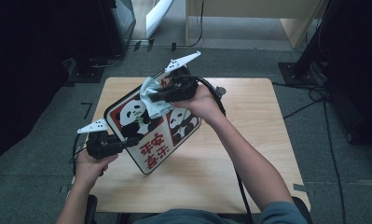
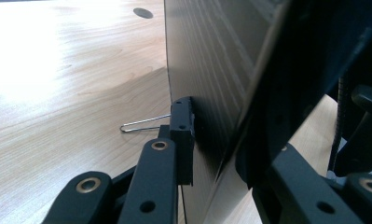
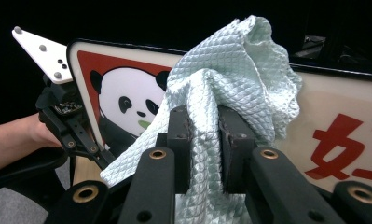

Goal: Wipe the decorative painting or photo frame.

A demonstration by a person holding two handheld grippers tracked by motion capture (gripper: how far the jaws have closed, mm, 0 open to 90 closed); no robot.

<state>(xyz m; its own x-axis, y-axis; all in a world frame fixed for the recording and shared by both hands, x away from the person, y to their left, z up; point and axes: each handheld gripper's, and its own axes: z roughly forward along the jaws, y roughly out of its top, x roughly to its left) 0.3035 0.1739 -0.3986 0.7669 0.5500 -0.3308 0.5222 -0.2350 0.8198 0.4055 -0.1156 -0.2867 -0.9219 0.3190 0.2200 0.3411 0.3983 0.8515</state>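
A: High view first: what does the work sit on?

B: A light wooden table (image 1: 249, 140) on grey carpet (image 1: 342, 163), with dark equipment at nine o'clock and three o'clock and a pale desk leg at one o'clock. Cables run over the floor at three o'clock.

A: How much free room is there?

B: The table's right half, from two to five o'clock, is bare wood. The panda sign (image 1: 148, 154) takes the left half, tilted up off the top, its upper edge reaching the far table edge at eleven o'clock and its lower corner near the middle at seven o'clock. In the left gripper view a thin wire clip (image 2: 139, 123) lies on the wood at nine o'clock of the jaw, just beside the board's edge.

A: And the left gripper?

B: The left gripper (image 1: 127, 141) is clamped on the sign's edge at eight o'clock; its own camera shows one pad flat against the sign's plain back (image 2: 211, 60) and the other jaw on the printed side.

A: The right one?

B: The right gripper (image 1: 155, 96) is clenched on a pale green quilted cloth (image 1: 152, 95). In the right gripper view the cloth (image 3: 230, 74) bunches up between both pads and spills toward twelve o'clock, in front of the panda picture (image 3: 123, 100) and the red characters; I cannot tell if it touches the face.
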